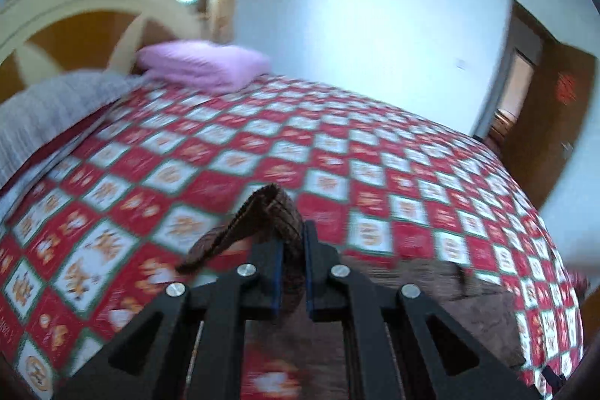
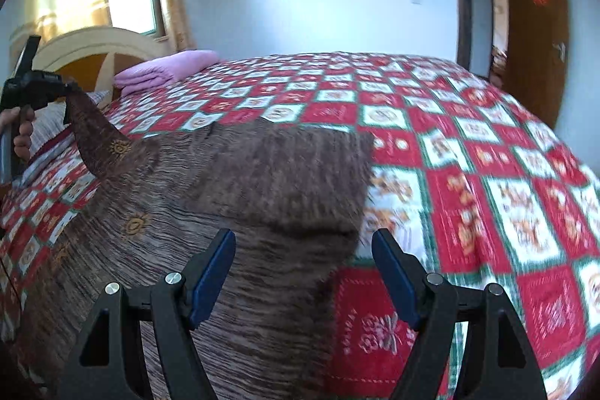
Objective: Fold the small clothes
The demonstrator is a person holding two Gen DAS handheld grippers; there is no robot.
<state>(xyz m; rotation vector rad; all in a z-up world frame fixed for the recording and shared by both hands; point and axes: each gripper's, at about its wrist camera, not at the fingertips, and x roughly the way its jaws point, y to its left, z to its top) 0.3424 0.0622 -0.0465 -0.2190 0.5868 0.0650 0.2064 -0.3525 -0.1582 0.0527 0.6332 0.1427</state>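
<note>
A brown striped garment (image 2: 240, 197) with small gold motifs lies spread on the red-and-white checked bedspread (image 2: 487, 145). My left gripper (image 1: 291, 250) is shut on a corner of the brown garment (image 1: 273, 212), and the cloth bunches up between its blue pads. In the right wrist view the left gripper (image 2: 65, 89) hangs at the far left, lifting that corner into a peak above the bed. My right gripper (image 2: 303, 250) stands open low over the garment's right edge, which lies between its fingers untouched by the pads.
A folded pink cloth (image 2: 165, 68) lies near the cream and orange headboard (image 2: 93, 51). A grey blanket (image 1: 48, 104) covers the bed's left side. A person's hand (image 2: 20, 134) holds the left gripper. A wooden door (image 2: 536, 36) stands at the right.
</note>
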